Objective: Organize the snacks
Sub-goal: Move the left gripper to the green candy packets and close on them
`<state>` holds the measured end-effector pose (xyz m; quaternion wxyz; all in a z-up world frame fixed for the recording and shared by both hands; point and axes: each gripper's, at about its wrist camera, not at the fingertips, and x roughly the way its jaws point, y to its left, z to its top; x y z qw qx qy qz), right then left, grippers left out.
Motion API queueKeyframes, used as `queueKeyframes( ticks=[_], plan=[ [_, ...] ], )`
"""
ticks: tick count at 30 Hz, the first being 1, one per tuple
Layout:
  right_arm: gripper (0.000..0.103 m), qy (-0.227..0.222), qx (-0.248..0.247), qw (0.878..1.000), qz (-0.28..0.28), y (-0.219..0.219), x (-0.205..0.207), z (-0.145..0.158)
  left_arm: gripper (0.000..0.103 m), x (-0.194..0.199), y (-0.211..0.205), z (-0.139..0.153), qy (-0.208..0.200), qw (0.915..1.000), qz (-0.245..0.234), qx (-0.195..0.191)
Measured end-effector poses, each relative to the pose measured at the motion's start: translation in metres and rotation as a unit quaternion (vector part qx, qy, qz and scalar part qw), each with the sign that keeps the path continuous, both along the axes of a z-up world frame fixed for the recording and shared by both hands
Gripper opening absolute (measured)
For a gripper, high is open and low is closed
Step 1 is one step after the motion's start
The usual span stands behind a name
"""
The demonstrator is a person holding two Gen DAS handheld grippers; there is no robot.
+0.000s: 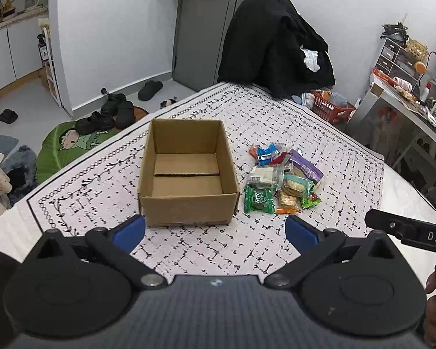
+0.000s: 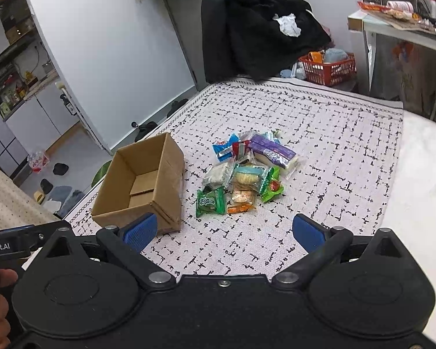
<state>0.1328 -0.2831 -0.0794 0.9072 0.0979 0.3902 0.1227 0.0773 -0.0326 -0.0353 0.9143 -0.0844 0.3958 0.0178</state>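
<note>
Cardboard box (image 1: 189, 174), one, open-topped and empty, sits on a white cloth (image 1: 247, 116) with a black dash pattern. Bottom flaps of the box show a seam across the middle. Nothing stands between either gripper and the box or snacks.

Surroundings: black jacket (image 1: 276, 46) draped over a chair at the far edge of the cloth; red basket (image 1: 331, 110) on the floor beyond the far corner; cluttered desk (image 2: 404, 26) to the right; several black shoes (image 1: 107, 116) on the floor to the left, beside a green mat (image 1: 61, 151).

Snack pile (image 1: 282, 180): small wrapped packets heaped just to the right of the box, not touching it. Distinct items: one green packet (image 2: 211, 203) nearest the grippers, one purple packet (image 2: 271, 151) at the far side, one blue packet (image 2: 223, 149), one smaller green packet with a red spot (image 2: 271, 187), and several clear-wrapped biscuits in between. Exact count unclear because of overlap; roughly ten.

Left gripper (image 1: 215, 232): blue-padded fingers spread wide, holding nothing, low over the cloth in front of the box.

Right gripper (image 2: 225, 232): fingers likewise apart and empty, in front of the snack pile, the box at its left finger.
</note>
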Motion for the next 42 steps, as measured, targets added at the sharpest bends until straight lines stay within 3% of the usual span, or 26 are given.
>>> queueKeyframes(
  ticks=[6,12,29,37,42],
  plan=[
    [0.099,0.009,0.006,1.0,-0.011,-0.007,0.014,-0.014,0.102,0.017,-0.01,-0.01,0.01,0.9999,-0.008,-0.009],
    [0.09,0.031,0.031,0.998,-0.034,-0.018,0.033,-0.033,0.098,0.033,-0.02,-0.019,0.01,0.9999,-0.003,-0.013],
    [0.062,0.085,0.144,0.982,-0.083,-0.048,0.081,-0.098,0.076,0.083,-0.054,-0.053,0.035,0.9985,0.019,-0.037],
    [0.041,0.097,0.191,0.971,-0.107,-0.058,0.107,-0.128,0.061,0.109,-0.078,-0.072,0.052,0.9973,0.014,-0.05],
    [0.04,0.11,0.213,0.964,-0.112,-0.066,0.118,-0.148,0.056,0.124,-0.093,-0.083,0.054,0.9973,0.016,-0.047]
  ],
)
